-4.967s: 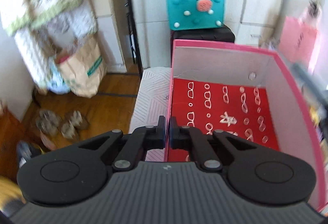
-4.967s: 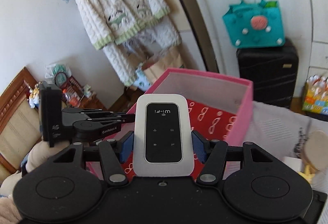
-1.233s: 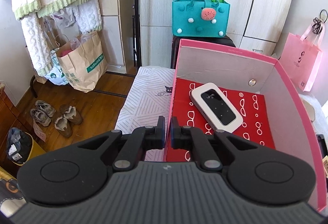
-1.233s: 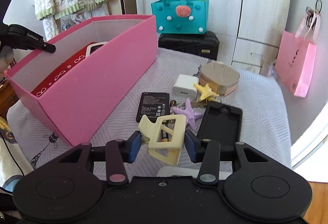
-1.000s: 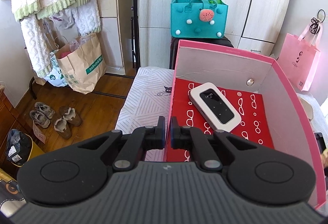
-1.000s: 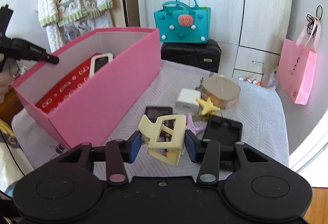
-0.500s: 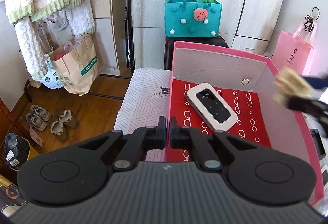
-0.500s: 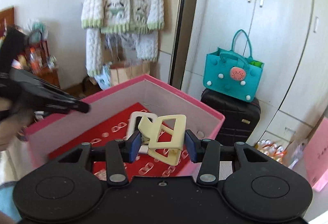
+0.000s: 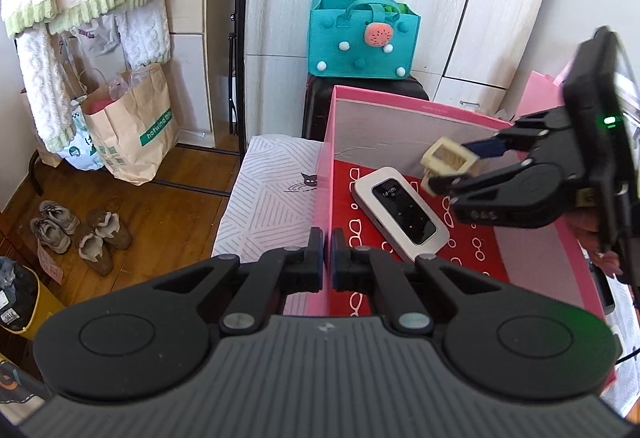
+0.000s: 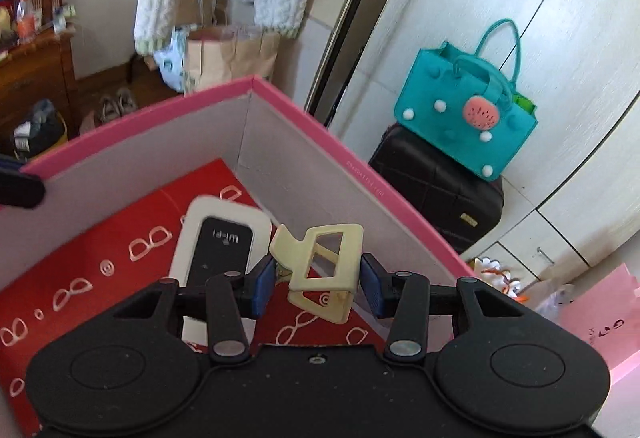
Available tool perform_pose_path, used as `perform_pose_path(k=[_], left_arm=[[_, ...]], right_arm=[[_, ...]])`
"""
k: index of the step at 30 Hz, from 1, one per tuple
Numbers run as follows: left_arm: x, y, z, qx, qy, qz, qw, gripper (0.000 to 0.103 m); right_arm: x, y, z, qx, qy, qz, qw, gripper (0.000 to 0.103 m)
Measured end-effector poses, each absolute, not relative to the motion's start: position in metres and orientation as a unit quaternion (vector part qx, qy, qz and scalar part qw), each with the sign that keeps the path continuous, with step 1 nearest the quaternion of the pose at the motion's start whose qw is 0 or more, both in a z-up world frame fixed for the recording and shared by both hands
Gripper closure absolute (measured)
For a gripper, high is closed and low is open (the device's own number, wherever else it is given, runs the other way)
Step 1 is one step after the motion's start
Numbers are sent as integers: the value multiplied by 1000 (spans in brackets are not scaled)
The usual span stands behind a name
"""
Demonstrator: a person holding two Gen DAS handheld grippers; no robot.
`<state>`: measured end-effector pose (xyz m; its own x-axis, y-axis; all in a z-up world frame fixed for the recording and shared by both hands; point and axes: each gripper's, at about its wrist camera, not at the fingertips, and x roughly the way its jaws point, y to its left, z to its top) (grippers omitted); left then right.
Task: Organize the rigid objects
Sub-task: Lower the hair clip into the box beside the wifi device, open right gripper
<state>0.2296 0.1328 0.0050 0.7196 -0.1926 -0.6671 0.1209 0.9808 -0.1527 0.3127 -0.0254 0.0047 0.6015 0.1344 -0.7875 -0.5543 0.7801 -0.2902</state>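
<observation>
The left gripper [image 9: 327, 262] is pinched tight on the near wall of the pink box [image 9: 400, 105]. Inside, on the red floor, a white Wi-Fi router [image 9: 400, 211] is laid flat. Just beyond it, above the box's floor, a cream hair clip [image 10: 320, 270] is gripped between the pads of the right gripper [image 10: 318, 286]. Behind the box, a teal bag [image 9: 362, 37] is set on a black suitcase [image 10: 436, 193].

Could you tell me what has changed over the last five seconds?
The right tongs set the Wi-Fi router in the pink box, then picked up a cream hair clip and carried it over the box. The left tongs stayed shut on the box's wall.
</observation>
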Motion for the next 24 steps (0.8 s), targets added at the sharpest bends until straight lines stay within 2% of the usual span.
perform_pose_path(k=[3, 7, 12, 13, 14, 15, 24], left_arm=[[230, 133, 5, -46, 365, -89, 926, 100], [233, 135, 6, -47, 367, -95, 924, 100], [232, 135, 6, -44, 366, -95, 925, 100], [233, 135, 6, -44, 366, -95, 925, 100], [233, 134, 6, -43, 365, -94, 925, 100], [233, 134, 6, -42, 365, -94, 925, 100], [230, 131, 6, -33, 362, -90, 927, 100]], right_arm=[[308, -21, 3, -269, 406, 214, 846, 52], [312, -22, 7, -207, 450, 250, 832, 52], [312, -25, 8, -179, 456, 238, 839, 51], [312, -28, 9, -169, 457, 237, 841, 46], [311, -32, 11, -157, 456, 237, 843, 39], [309, -37, 15, -144, 451, 241, 847, 38], [263, -99, 61, -10, 407, 268, 874, 40]])
